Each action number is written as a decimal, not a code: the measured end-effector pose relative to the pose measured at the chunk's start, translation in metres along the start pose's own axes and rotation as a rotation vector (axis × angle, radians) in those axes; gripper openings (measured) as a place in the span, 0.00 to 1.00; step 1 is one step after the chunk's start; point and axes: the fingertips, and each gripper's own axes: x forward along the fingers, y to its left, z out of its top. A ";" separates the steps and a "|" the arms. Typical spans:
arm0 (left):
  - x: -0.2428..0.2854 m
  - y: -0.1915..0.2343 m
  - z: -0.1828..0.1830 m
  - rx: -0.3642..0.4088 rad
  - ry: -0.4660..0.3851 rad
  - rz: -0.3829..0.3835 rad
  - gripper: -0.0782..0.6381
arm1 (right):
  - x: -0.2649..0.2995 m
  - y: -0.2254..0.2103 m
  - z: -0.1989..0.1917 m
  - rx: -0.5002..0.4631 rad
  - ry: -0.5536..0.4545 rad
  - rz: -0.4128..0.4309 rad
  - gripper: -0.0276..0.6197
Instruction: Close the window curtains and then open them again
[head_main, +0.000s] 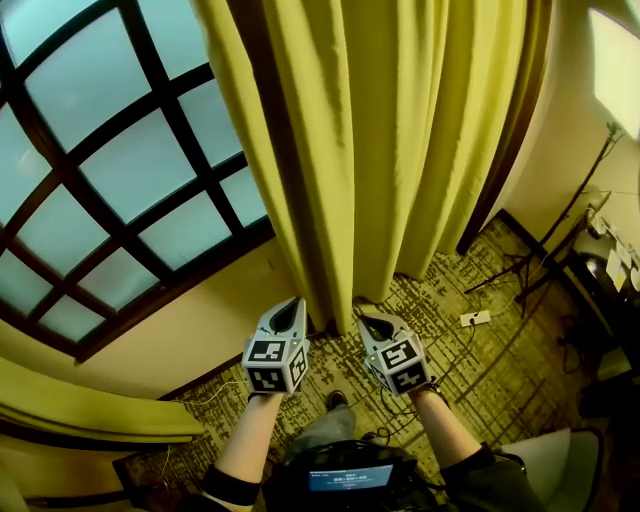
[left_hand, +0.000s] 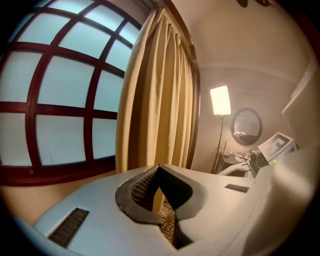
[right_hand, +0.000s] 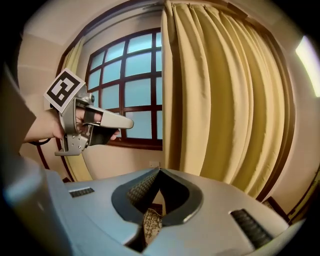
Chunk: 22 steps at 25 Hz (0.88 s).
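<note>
The left gripper has its jaws pressed together at the tips, with nothing pinched between them. The right gripper is just beside it to the right, and its jaws are also pressed together and empty. Both point forward and slightly down.

The yellow pleated fabric curtain hangs gathered straight ahead of the two grippers. Its lower hem is just beyond their tips, and neither gripper touches it. Ahead and to the left of the left gripper is the large window with a dark wooden grid frame, its panes uncovered. A second yellow fabric curtain is bunched well off to the left of the left gripper.

A dark patterned carpet lies below both grippers. A round wall mirror and a glowing rectangular floor lamp stand to the right of the curtain.
</note>
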 end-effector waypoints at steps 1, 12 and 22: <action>0.009 0.007 0.007 0.005 -0.007 0.003 0.12 | 0.007 -0.004 0.009 -0.008 0.000 0.003 0.07; 0.078 0.105 0.219 0.181 -0.301 0.100 0.62 | 0.073 -0.067 0.149 -0.085 -0.149 -0.071 0.07; 0.087 0.103 0.389 0.409 -0.538 0.115 0.62 | 0.081 -0.100 0.303 -0.185 -0.360 -0.170 0.07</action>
